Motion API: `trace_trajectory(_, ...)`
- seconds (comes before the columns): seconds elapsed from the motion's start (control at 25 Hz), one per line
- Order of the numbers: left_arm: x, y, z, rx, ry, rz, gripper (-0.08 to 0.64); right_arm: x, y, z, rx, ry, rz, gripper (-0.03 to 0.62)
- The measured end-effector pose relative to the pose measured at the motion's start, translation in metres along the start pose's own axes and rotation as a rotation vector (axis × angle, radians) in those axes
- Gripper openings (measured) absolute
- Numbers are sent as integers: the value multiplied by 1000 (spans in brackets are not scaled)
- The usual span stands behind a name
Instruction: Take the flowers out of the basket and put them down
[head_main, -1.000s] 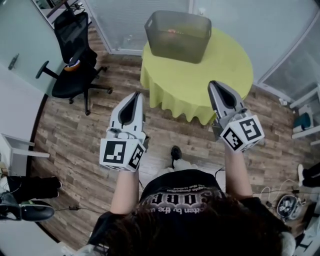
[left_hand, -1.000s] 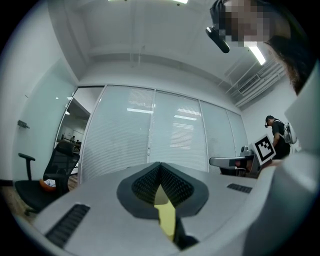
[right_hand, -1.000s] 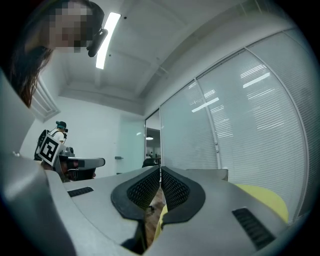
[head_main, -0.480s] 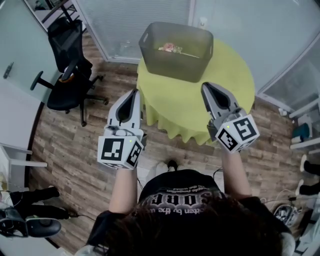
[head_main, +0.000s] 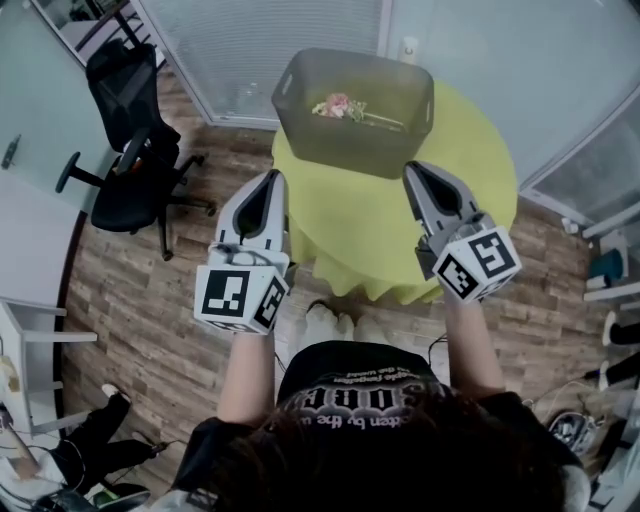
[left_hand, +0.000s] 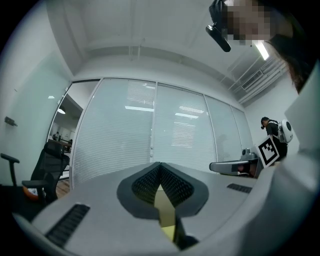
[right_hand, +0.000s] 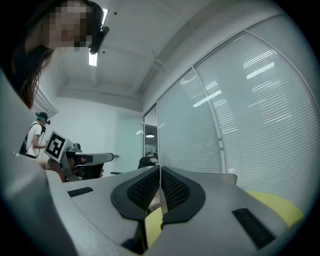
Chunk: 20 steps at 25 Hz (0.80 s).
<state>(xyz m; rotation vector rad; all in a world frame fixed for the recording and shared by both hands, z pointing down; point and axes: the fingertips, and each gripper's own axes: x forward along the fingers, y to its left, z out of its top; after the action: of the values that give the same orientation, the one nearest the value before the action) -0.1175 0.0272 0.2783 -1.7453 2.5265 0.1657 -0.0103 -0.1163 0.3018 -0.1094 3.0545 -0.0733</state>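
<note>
A grey mesh basket (head_main: 355, 145) stands at the far side of a round table with a yellow-green cloth (head_main: 400, 225). Inside it lie pink flowers with green stems (head_main: 345, 107). My left gripper (head_main: 269, 178) is held up over the floor at the table's left edge, jaws shut and empty. Over the table's near part my right gripper (head_main: 412, 170) points toward the basket, also shut with nothing in it. In the left gripper view the jaw tips (left_hand: 160, 164) meet; in the right gripper view the tips (right_hand: 159, 167) meet too. Both grippers are well short of the basket.
A black office chair (head_main: 135, 150) stands on the wooden floor to the left. Glass partitions with blinds (head_main: 270, 40) rise close behind the table. Another person with a marker cube (right_hand: 55, 145) shows in the gripper views. Cables and shoes lie on the floor at the right.
I have stepped closer to the table: the basket and table have moved nearer in the head view, and the flowers inside have come into sight. Both grippers stay shut.
</note>
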Motion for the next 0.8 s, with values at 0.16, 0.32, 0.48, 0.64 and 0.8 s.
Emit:
trace_trajectory(0.16, 22, 19, -9, -8, 2, -7, 3, 25, -12, -5, -5, 4, -2, 31)
trace_trajectory(0.32, 53, 40, -13, -12, -6, -28, 3, 55, -29, -4, -25, 0, -24, 31)
trace_trajectory(0.48, 94, 63, -14, -12, -4, -63, 3, 89, -54, -1, -28, -2, -62, 31)
trace_trajectory(0.64, 138, 87, -16, -17, 9, -102, 3, 125, -80, -3, -18, 6, -101, 31)
trace_trajectory(0.8, 174, 108, -17, -20, 20, -139, 3, 156, -101, -6, -12, 22, -126, 31)
